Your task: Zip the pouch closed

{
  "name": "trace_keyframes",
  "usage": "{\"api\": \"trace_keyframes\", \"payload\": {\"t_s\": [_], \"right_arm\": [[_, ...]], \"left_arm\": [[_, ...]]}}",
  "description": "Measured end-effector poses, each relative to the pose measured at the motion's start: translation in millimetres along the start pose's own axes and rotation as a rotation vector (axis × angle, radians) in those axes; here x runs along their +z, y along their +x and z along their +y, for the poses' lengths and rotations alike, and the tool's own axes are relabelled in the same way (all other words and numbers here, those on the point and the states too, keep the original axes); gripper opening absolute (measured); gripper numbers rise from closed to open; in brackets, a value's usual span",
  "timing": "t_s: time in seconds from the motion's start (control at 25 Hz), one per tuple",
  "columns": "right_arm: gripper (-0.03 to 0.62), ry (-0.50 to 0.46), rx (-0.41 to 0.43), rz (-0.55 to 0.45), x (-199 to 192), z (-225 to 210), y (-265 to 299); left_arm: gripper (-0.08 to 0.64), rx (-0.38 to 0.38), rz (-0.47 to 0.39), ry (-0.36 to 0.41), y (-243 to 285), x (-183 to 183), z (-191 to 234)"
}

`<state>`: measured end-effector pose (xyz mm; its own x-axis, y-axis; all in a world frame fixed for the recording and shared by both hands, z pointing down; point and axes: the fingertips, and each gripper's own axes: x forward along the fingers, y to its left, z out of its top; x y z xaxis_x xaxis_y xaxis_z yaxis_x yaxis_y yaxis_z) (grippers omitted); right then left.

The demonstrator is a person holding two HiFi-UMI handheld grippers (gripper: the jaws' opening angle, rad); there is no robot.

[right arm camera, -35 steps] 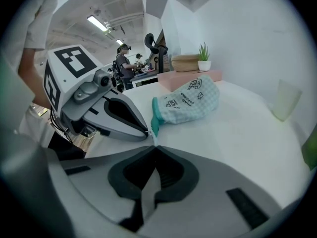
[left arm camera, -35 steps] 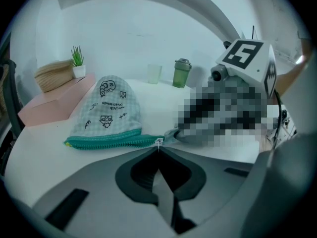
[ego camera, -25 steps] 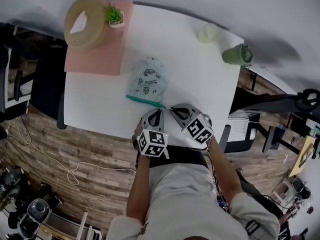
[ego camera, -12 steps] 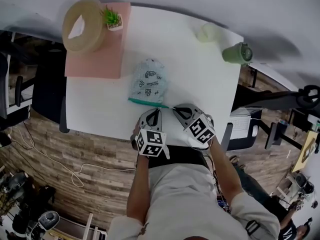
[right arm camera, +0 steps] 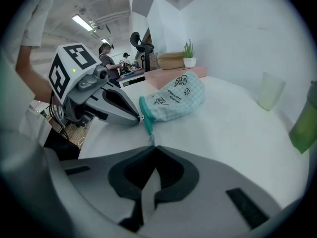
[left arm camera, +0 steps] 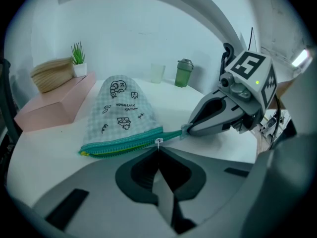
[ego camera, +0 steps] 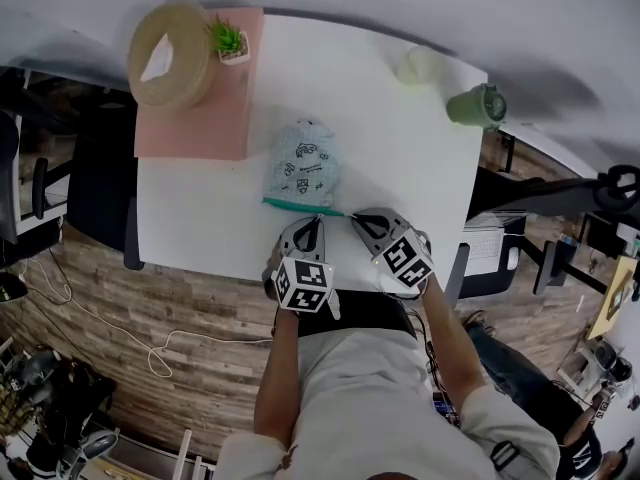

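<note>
Pale checked fabric pouch [ego camera: 302, 166] lay at white tabletop's [ego camera: 400, 148] near edge; left gripper's [left arm camera: 158, 150] fingers gripped its white zip pull [left arm camera: 158, 142], right gripper's [right arm camera: 152, 145] the teal end tab [right arm camera: 148, 127]. Zipping looked barely begun.

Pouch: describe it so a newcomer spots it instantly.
On the white table, look near the front edge, mid-width. The pouch lies flat there: pale checked fabric, black doodles, teal zipper along its near side. Only it is patterned; its neighbours are a pink block, a cup and a green bottle.
</note>
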<state>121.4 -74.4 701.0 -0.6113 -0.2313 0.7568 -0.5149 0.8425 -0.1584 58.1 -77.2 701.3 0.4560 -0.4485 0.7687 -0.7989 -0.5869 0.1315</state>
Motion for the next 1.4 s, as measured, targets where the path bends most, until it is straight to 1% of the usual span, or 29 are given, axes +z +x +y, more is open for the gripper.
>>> {"api": "trace_keyframes", "payload": {"t_s": [0.08, 0.24, 1.4], "right_arm": [[0.002, 0.006, -0.008, 0.003, -0.1, -0.8, -0.6], [0.002, 0.013, -0.020, 0.005, 1.3, -2.1, 0.0], [0.002, 0.099, -0.106, 0.023, 2.9, -5.3, 3.4]], "left_arm": [[-0.003, 0.005, -0.001, -0.009, -2.2, -1.5, 5.8], [-0.003, 0.002, -0.001, 0.005, -4.8, -1.4, 13.3], [-0.003, -0.002, 0.023, 0.014, -22.6, -15.7, 65.8]]}}
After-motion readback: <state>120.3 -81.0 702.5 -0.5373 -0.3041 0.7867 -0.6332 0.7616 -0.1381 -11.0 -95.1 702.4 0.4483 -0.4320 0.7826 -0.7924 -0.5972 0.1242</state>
